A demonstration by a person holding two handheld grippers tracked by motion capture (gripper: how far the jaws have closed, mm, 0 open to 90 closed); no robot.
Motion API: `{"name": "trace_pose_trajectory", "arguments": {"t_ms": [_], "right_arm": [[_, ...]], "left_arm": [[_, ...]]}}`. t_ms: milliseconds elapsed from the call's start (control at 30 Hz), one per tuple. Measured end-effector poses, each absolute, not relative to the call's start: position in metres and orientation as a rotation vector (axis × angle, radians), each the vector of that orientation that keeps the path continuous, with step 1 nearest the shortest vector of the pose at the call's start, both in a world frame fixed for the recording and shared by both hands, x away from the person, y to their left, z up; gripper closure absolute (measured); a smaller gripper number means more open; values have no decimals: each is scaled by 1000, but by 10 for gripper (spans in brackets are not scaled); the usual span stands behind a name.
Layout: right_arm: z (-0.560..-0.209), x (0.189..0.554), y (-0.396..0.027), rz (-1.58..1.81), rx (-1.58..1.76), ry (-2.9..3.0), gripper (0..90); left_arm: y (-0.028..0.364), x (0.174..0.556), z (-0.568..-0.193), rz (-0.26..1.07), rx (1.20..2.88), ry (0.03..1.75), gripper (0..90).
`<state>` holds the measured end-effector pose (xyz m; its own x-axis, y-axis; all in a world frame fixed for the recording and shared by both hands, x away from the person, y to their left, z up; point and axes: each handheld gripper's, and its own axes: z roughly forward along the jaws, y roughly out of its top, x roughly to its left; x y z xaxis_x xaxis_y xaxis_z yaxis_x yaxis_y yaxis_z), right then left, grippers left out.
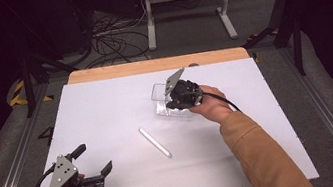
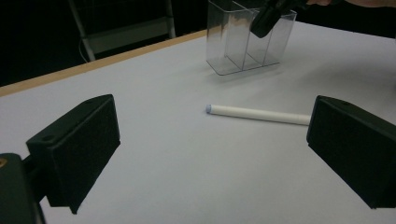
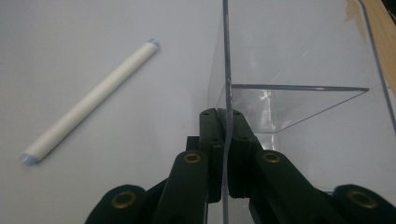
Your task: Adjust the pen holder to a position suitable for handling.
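A clear plastic organiser (image 1: 161, 98) with several compartments stands on the white table (image 1: 107, 113) right of centre. My right gripper (image 1: 176, 103) is shut on its near wall; in the right gripper view the jaws pinch the thin clear wall (image 3: 226, 70) of the organiser (image 3: 299, 93) between them. A white pen (image 1: 155, 142) lies loose on the table in front of the organiser, also visible as the pen (image 3: 88, 105) and the pen (image 2: 259, 114). My left gripper (image 1: 95, 160) rests at the near left corner, open and holding nothing, pointed toward the pen and the organiser (image 2: 247, 42).
The table's wooden far edge (image 1: 155, 65) runs behind the organiser. Beyond it, cables and a white table frame (image 1: 186, 4) stand on the dark floor. A metal rail (image 1: 8, 164) runs along the table's left side.
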<state>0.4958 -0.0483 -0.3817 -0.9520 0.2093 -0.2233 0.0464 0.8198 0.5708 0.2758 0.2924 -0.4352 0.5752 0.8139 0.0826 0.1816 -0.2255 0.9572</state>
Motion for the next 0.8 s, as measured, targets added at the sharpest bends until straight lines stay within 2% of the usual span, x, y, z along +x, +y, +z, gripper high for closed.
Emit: {"name": "trace_pose_trajectory", "arguments": {"t_ms": [333,800], "right_arm": [[-378,464,-54,843,-45,2822,874],[-392,464,-56,811,-162,2896,866]], "left_arm": [[291,276,-435,731,1732,832,34],[291,276,-436,730,1736,829,34]]}}
